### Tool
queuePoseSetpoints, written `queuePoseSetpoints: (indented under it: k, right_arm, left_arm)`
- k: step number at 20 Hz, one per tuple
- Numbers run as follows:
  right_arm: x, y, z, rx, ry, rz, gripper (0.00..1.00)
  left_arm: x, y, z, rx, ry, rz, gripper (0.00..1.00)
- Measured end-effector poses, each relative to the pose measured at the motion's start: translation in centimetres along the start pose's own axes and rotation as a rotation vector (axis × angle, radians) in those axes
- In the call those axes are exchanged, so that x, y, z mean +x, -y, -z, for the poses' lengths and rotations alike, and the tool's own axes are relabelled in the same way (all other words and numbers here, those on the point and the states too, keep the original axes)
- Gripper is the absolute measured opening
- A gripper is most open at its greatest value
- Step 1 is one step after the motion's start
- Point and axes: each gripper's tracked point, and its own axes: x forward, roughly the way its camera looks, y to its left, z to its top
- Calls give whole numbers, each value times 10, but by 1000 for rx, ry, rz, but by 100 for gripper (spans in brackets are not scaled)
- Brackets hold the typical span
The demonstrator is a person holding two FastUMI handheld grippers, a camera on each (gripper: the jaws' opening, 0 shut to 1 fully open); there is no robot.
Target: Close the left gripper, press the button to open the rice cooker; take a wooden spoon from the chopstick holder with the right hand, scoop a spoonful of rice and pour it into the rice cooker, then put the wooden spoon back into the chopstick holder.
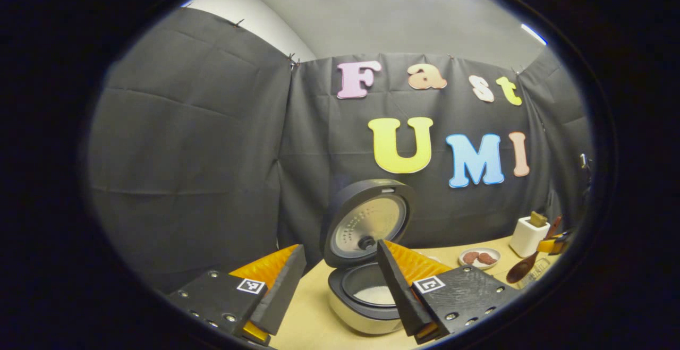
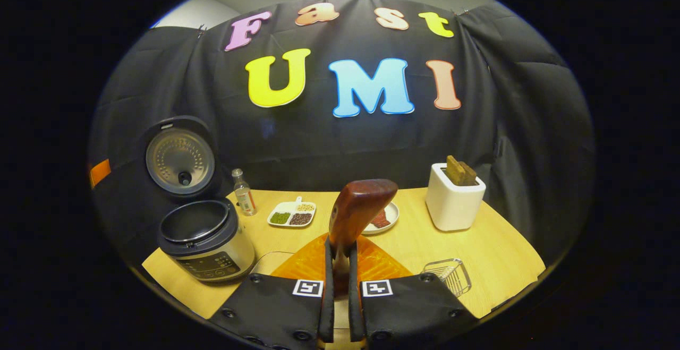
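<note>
Wooden spoon (image 2: 357, 213) upright, long axis vertical, bowl up, clamped by handle between right gripper (image 2: 340, 281) fingers over table (image 2: 494, 254) front edge. Rice cooker (image 2: 204, 238) lid up, near table's left corner. Left gripper (image 1: 340, 286) spread wide, grasping nothing.

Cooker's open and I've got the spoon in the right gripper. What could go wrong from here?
1. The right gripper pinches the spoon low on its handle, so it might pivot or slip and spill rice.
2. The cooker lid stands upright over the pot; a high approach could knock it.
3. The left gripper, open, hangs right in front of the cooker and may block the pour.
</note>
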Motion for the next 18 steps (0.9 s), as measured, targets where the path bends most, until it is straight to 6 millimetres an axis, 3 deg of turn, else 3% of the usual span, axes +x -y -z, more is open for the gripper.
queuePoseSetpoints:
  k: [4, 10, 14, 18]
  right_arm:
    - [17, -25, 22, -46, -39, -20, 13]
    - [38, -41, 52, -114, -89, -12, 13]
    - [47, -45, 69, -194, -109, 13, 13]
    - [49, -62, 78, -233, -107, -23, 13]
  left_arm:
    - [6, -18, 9, 8, -15, -16, 86]
    - [12, -44, 19, 6, -36, -53, 85]
    - [13, -50, 23, 11, -41, -64, 85]
    - [13, -51, 22, 12, -40, -66, 85]
